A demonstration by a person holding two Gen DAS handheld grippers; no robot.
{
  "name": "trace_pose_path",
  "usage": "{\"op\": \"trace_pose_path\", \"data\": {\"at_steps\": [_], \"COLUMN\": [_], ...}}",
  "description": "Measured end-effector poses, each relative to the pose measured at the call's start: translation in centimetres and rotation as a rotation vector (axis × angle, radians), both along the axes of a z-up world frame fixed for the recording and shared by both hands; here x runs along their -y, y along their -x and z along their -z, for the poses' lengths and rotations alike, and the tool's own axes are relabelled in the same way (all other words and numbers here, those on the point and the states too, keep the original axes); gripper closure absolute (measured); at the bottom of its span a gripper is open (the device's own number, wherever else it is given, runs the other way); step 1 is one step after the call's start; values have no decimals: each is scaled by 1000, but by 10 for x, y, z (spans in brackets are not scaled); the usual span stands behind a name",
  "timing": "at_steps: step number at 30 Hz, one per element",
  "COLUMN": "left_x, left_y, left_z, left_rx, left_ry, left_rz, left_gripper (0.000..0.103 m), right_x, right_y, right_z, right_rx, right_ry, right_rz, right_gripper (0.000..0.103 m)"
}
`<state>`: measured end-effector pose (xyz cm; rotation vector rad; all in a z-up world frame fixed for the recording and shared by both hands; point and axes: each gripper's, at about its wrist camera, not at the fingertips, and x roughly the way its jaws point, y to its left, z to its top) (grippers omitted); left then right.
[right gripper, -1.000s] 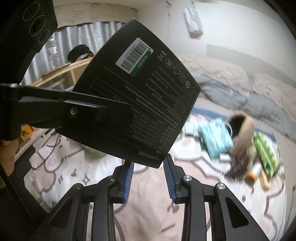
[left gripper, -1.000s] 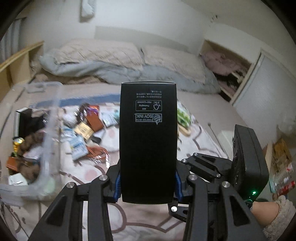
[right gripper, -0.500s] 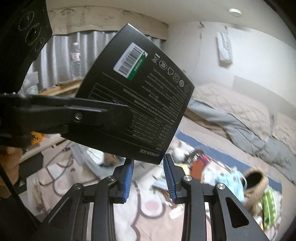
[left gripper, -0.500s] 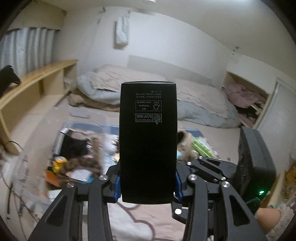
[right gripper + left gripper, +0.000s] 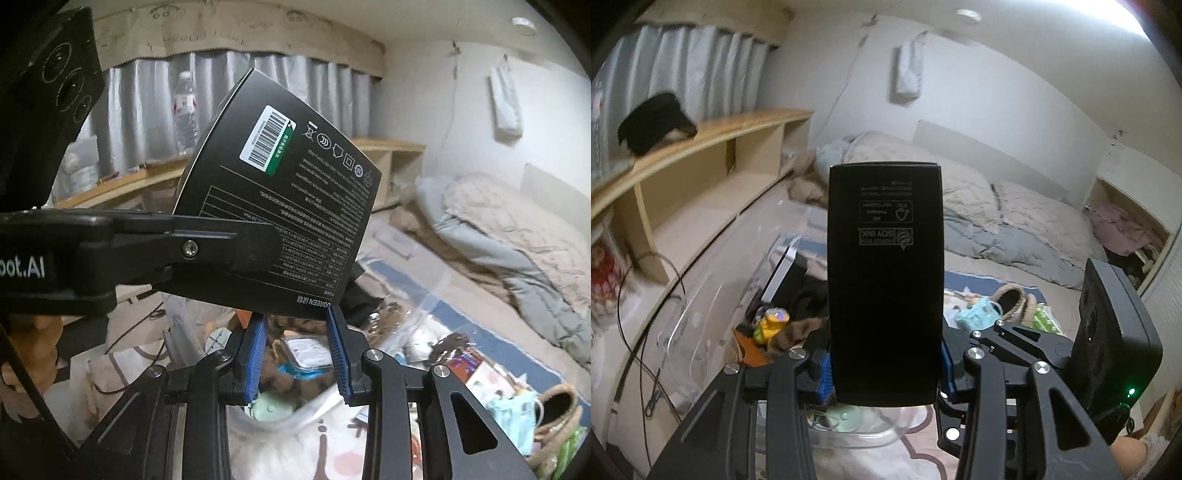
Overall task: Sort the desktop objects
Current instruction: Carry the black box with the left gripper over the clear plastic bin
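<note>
A: What is the left gripper holding?

B: A flat black box. Its blue-padded fingers are clamped against the box's two narrow sides at the lower end, so the box stands up in front of the camera. The edge facing the lens carries small pale print, with a "SOY INK" mark.

A: And from the right wrist view?

B: There the box shows its broad back, tilted: a white barcode sticker with a green strip, a row of symbols, a table of small text. The left gripper's finger reaches in from the left across it.

A: The right gripper?

B: The right gripper is spread apart with nothing between its blue pads, just below the box's lower edge; I cannot tell if they touch.

A: What lies below?

B: A clear plastic bin with mixed items inside, on a pale patterned rug. A woven basket and a light blue packet lie on the rug to the right.

A: The room?

B: A wooden shelf under grey curtains, a water bottle on it, and rumpled bedding by the far wall.
</note>
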<state>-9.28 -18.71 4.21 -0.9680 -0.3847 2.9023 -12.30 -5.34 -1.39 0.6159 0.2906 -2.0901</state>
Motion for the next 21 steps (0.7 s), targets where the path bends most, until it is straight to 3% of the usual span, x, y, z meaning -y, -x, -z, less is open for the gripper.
{"op": "trace_pose_path", "data": {"at_steps": [7,17,18,19,21], "left_x": [19,39,42,47,53], "left_y": [27,41,42,45,45], "left_z": [31,56,60,65,71], "left_rx": [86,148,159,175,194], "left_ry": [-26,-65,-70,-63,-19], "left_rz": [-23,-75,-88,-110,-161], "left_gripper": [60,59,56,38,19], "right_x": [20,46,49,52,56], "right_y": [21,37,39,41,43], "right_z": [26,45,48,51,56], "right_rx": [62,160,179,202,226], "right_ry": [-49,-54,-54,-55,-60], "right_rz": [-25,-51,-55,-59,-60], "right_gripper": [70,70,70,70,70]}}
